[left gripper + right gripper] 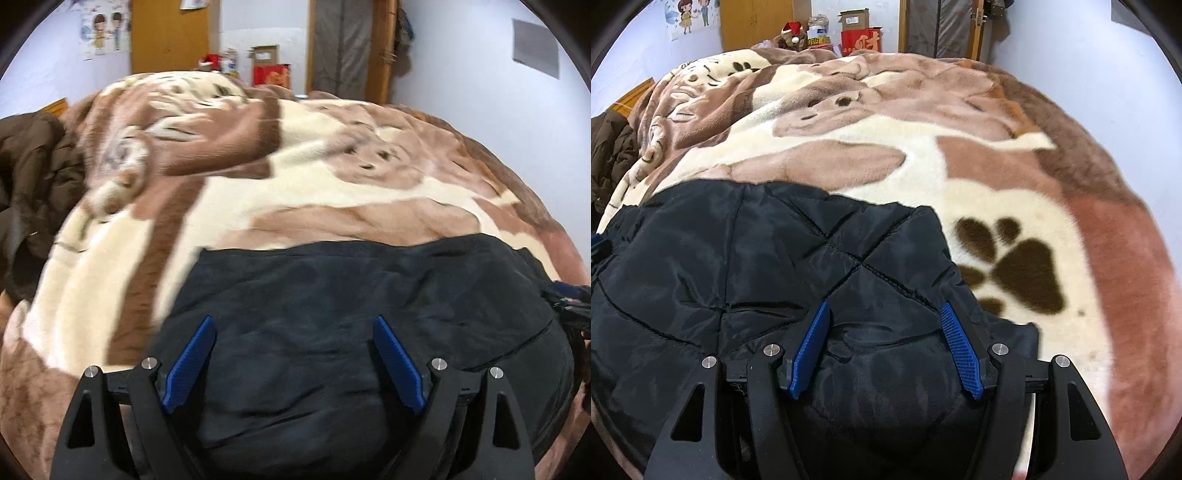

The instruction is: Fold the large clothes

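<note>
1. Left claw [293, 363]: jaws spread wide, gripping nothing, over the black jacket [351, 321].
2. Right claw [884, 349]: wide apart too, empty, above the jacket's quilted part.
3. Jacket lies on the bed's paw-print blanket [979, 192], near edge.

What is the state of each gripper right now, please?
Left gripper: open, over the black jacket, holding nothing.
Right gripper: open, holding nothing.
</note>
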